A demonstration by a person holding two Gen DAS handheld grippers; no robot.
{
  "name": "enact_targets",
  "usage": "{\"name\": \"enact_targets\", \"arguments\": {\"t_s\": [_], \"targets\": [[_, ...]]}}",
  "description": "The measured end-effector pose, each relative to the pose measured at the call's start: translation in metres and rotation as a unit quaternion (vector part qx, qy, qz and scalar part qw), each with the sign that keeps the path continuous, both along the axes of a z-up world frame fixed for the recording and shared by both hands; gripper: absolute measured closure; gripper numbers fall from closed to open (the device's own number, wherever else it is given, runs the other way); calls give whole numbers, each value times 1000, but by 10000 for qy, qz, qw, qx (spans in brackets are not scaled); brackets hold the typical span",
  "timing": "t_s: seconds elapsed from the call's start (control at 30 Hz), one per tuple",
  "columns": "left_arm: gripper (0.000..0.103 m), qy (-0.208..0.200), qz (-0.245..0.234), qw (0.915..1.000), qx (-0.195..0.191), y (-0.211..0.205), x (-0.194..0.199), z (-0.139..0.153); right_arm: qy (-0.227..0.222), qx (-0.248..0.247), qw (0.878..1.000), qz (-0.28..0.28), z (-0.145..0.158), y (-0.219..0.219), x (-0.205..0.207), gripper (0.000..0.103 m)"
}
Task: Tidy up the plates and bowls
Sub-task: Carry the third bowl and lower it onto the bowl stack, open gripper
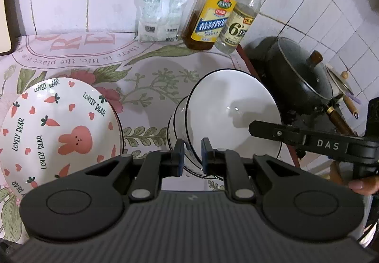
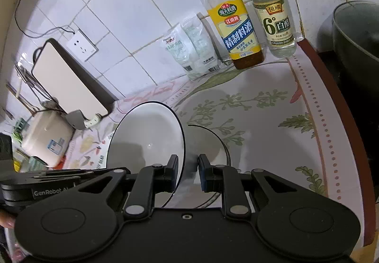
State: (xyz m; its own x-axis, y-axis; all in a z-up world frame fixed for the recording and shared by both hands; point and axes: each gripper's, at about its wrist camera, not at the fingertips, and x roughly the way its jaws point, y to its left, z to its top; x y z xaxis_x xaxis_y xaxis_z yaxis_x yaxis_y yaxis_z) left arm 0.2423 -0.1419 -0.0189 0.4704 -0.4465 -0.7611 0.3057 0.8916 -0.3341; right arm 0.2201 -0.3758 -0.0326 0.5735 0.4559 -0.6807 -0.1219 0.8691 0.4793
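Observation:
A white bowl with a black rim (image 1: pixel 234 109) is tilted on its side over a second white bowl (image 1: pixel 176 123) on the floral cloth. My left gripper (image 1: pixel 192 156) is shut on the tilted bowl's rim. The same bowl (image 2: pixel 146 137) shows in the right wrist view, where my right gripper (image 2: pixel 187 173) is shut on its rim too, with the lower bowl (image 2: pixel 208 144) behind it. A bear-and-carrot plate (image 1: pixel 56 130) lies to the left. The right gripper's arm (image 1: pixel 308 142) shows at the right of the left wrist view.
Two bottles (image 1: pixel 213 16) (image 1: pixel 241 23) and a white packet (image 1: pixel 158 16) stand by the tiled wall. A black lidded pot (image 1: pixel 300 73) sits on the stove at right. A cutting board (image 2: pixel 71 83) and a rice cooker (image 2: pixel 47 137) are far left.

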Motion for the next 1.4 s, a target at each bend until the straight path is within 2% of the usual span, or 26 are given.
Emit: {"name": "enact_targets", "arguments": {"t_s": [0.23,0.57,0.7,0.93,0.97,1.1,1.2,1.27,1.4], "targets": [[90,14,-30,9998,195,-6,6,-11,-102,-338,9994,26,-8,8,6,80],[90,-40,-47,9985,537,-15,9,-21,-749,-1533,9849,287,-17,36,-1,80],[90,-65,-27,9985,552,-16,12,-23,-986,-1766,9785,400,-17,40,-3,81],[89,-132,-15,9987,501,-13,11,-23,-1135,-1769,9765,489,-17,39,-7,78],[89,-171,-4,9985,526,-13,10,-22,-1184,-1835,9745,511,-17,41,-9,78],[87,-249,4,9983,518,-14,9,-21,-1478,-2349,9586,638,-13,55,-21,64],[87,-235,2,9987,449,-14,10,-23,-1724,-2825,9418,583,-12,66,-30,63],[87,-279,17,9985,469,-15,10,-25,-1762,-2828,9406,653,-11,67,-32,59],[87,-438,71,9982,391,-10,6,-26,-1807,-2787,9412,621,-15,63,-32,60]]}}
